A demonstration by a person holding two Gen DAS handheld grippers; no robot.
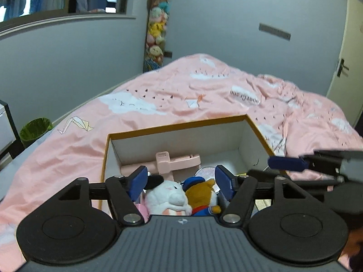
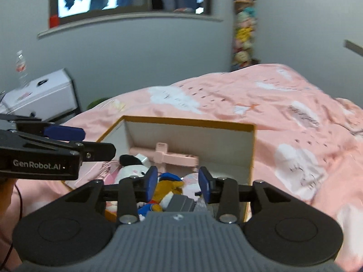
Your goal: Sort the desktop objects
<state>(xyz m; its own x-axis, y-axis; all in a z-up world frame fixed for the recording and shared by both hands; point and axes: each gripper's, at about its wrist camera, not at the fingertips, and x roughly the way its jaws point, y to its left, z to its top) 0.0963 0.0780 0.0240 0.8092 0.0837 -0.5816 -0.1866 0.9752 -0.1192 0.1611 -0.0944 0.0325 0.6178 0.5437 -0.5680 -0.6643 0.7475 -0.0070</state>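
Note:
A white box with an orange rim (image 1: 177,125) (image 2: 188,121) sits on a pink bedspread. In it lie a white plush with a black hat (image 1: 168,195) (image 2: 132,170), a brown plush in a blue cap (image 1: 202,195) (image 2: 165,188), a pink plastic piece (image 1: 174,161) (image 2: 174,157), a pale round disc (image 1: 205,171) and a grey item (image 2: 181,204). My left gripper (image 1: 181,179) hangs open over the two plush toys, its pads clear of them. My right gripper (image 2: 178,181) is open above the brown plush, gripping nothing. Each wrist view shows a finger (image 1: 285,163) (image 2: 63,132) of the other gripper beside the box.
The pink bedspread (image 1: 204,95) spreads around the box on all sides. A green bin (image 1: 35,130) stands on the floor at the left. A white cabinet (image 2: 40,90) with a bottle (image 2: 21,68) is beside it. Plush toys (image 1: 156,31) hang on the grey wall; a door (image 1: 347,68) is at right.

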